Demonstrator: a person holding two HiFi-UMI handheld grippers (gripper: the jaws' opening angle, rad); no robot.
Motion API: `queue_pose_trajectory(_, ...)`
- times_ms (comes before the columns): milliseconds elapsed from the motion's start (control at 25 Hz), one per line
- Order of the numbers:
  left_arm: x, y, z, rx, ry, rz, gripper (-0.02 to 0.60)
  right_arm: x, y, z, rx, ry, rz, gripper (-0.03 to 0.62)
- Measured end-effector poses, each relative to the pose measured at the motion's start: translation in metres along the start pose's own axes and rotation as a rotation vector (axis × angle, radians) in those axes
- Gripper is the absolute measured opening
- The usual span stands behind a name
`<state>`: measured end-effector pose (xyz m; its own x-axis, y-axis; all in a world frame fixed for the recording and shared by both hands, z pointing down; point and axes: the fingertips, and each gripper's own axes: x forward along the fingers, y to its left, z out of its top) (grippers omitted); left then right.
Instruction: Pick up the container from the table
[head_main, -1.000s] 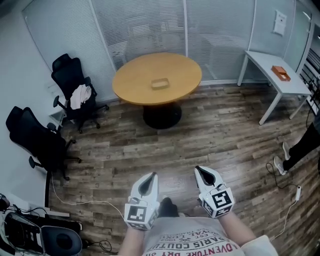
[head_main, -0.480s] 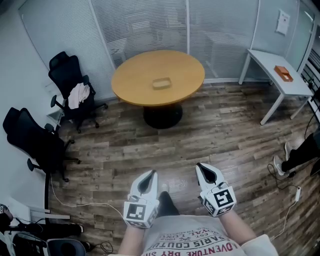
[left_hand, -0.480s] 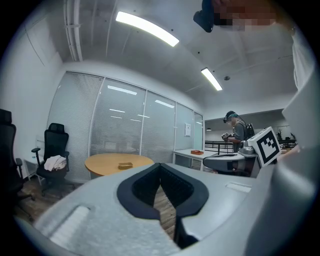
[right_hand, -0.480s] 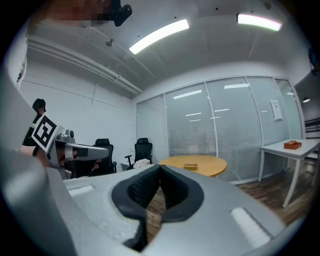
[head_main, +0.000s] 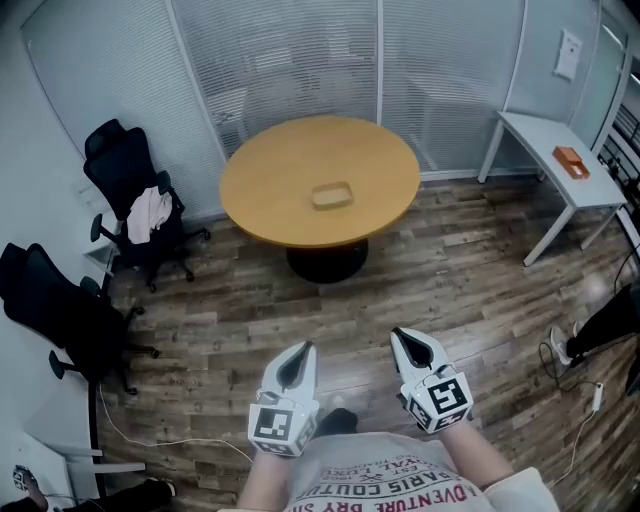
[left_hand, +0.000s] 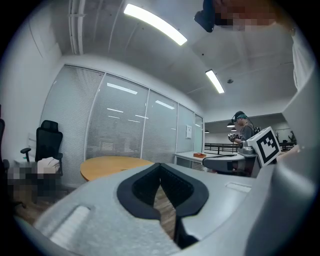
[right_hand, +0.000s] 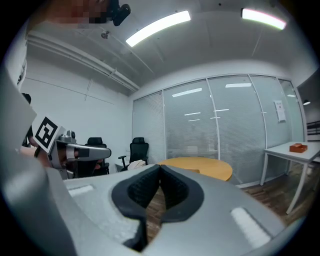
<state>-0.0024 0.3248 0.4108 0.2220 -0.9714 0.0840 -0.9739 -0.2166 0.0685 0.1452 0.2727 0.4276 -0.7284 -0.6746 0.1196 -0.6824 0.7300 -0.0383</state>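
Note:
A small tan container lies near the middle of a round wooden table across the room in the head view. My left gripper and right gripper are held level close to my body, well short of the table, both shut and holding nothing. In the left gripper view the table shows beyond the left gripper, whose tips meet. The right gripper view shows the table past the shut right gripper.
Two black office chairs stand left of the table, one with white cloth on it. A white side table at the right carries an orange box. Glass walls with blinds stand behind. Another person stands at the far right. Cables lie on the wood floor.
The table and container have come nearer and lower in the head view as I moved forward. Both grippers stay shut in the same place before me.

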Motion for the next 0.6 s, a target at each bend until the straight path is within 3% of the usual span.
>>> queue_pose_trajectory(360,0.078,0.109,0.027,0.006,-0.015,-0.022,0.006,0.128,-0.018,0.025,0.003,0.001,-0.036,0.003)
queue_pose_trajectory(600,0.114,0.145,0.019,-0.015,0.030,-0.007,0.006,0.181,-0.035,0.017,0.024,0.024,-0.035,0.003)
